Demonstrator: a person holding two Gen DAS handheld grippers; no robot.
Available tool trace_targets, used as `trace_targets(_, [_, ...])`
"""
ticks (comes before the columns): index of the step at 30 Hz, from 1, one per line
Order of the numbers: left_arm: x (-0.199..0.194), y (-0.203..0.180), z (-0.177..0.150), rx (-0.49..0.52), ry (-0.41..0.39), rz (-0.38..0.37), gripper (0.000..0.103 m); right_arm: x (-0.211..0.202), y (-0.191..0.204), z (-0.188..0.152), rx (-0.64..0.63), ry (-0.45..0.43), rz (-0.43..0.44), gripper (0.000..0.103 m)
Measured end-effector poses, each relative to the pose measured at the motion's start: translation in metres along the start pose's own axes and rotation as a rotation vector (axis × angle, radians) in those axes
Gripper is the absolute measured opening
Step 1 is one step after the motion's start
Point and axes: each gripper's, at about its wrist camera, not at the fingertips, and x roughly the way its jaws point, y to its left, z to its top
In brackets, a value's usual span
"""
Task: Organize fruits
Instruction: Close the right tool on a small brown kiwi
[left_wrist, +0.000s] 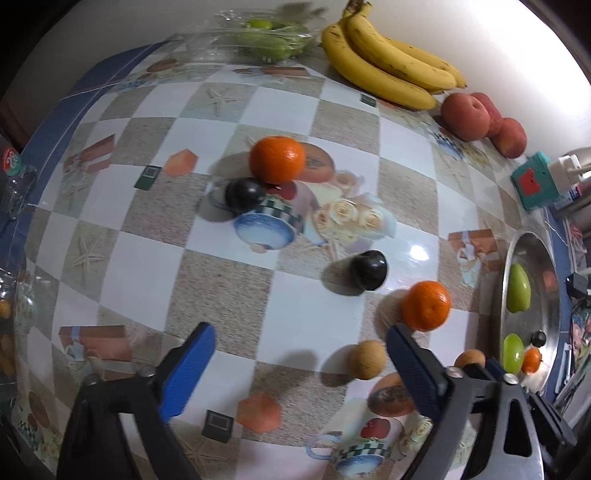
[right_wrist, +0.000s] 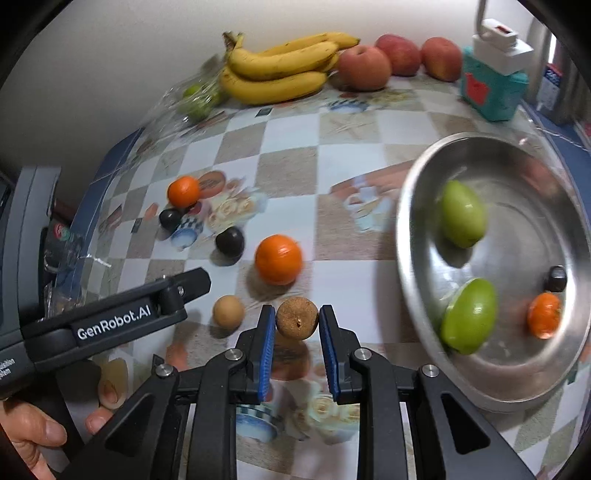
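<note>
My right gripper (right_wrist: 297, 312) is shut on a small brown round fruit (right_wrist: 297, 322), held just above the checked tablecloth. To its right a steel bowl (right_wrist: 406, 221) holds two green fruits, a small orange and a small dark fruit. A tan fruit (right_wrist: 228, 311), an orange (right_wrist: 277, 259) and a dark plum (right_wrist: 229, 240) lie on the cloth to the left. My left gripper (left_wrist: 301, 332) hangs open over bare cloth with nothing between its fingers. The tan fruit (left_wrist: 367, 359) lies just inside its right finger, and an orange (left_wrist: 426, 305) lies beyond it.
A second orange (left_wrist: 277, 159) and a second dark plum (left_wrist: 243, 194) sit mid-table. Bananas (right_wrist: 280, 70), red apples (right_wrist: 364, 66), a teal box (right_wrist: 491, 88) and a clear bag of green fruit (right_wrist: 195, 99) line the far wall. A hand (right_wrist: 33, 432) grips the left tool.
</note>
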Motion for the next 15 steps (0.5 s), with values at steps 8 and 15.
trace_targets(8, [0.008,-0.022,-0.006,0.072,0.038,-0.040,0.072,-0.007,-0.010,0.004,0.044,-0.017,0.013,0.025])
trace_targets(15, [0.014,-0.030,-0.010,0.085,0.066,-0.050,0.053,-0.009,-0.015,0.005,0.061,-0.018,0.023,0.025])
